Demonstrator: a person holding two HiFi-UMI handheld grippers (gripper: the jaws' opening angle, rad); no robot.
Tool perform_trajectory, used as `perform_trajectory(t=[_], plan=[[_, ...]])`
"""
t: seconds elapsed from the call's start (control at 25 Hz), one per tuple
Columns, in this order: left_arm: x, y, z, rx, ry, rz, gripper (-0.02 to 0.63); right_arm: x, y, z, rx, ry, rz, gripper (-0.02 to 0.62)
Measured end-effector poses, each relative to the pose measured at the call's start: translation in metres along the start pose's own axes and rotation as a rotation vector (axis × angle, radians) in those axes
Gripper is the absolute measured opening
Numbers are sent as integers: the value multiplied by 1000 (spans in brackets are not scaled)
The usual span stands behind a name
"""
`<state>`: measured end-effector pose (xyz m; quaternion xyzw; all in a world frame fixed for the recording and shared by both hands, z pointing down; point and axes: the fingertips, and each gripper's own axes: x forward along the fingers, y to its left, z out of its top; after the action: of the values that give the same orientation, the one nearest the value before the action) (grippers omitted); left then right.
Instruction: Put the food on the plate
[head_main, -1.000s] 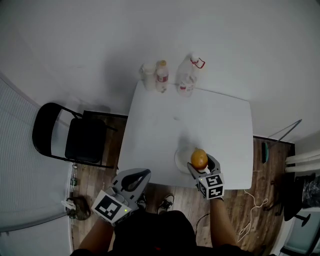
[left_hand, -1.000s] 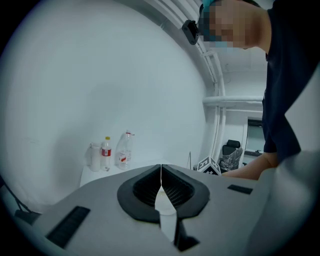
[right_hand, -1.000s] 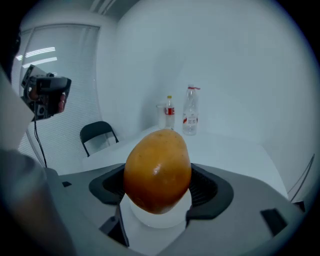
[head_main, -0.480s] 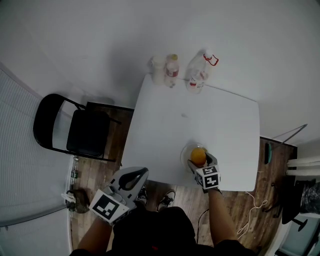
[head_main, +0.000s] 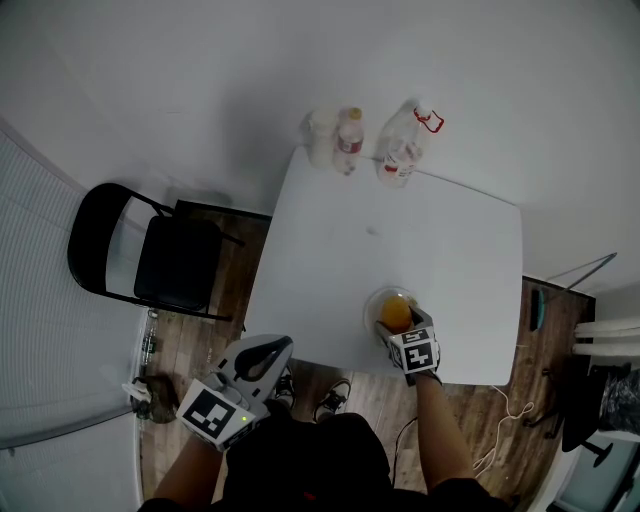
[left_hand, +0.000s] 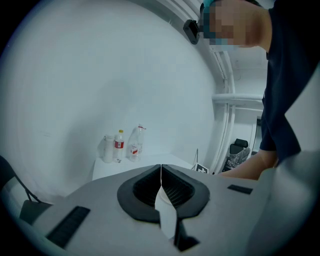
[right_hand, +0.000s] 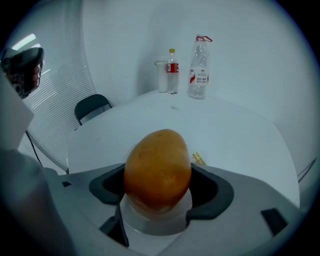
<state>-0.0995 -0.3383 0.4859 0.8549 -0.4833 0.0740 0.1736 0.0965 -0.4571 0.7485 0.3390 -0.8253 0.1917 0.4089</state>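
Orange-brown food (right_hand: 157, 170), clamped in the right gripper (head_main: 398, 320), sits directly over the plate (head_main: 371, 306), apparently for release there, while the left gripper (left_hand: 161, 176), jaws together and empty, hangs well apart from the plate, off the surface (head_main: 400, 230).

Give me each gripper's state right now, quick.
Left gripper: closed, holding nothing.
Right gripper: closed on the orange-brown food, over the plate.
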Motion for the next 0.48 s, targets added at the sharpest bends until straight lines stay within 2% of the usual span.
perform_trajectory(t=[0.28,0.48], plan=[[1,-1,1,1,-4,-2,23,1,0,-1,-6,25,5,371],[0,0,2,14,-7,-1,23,-3,1,3,7,2,24,371]])
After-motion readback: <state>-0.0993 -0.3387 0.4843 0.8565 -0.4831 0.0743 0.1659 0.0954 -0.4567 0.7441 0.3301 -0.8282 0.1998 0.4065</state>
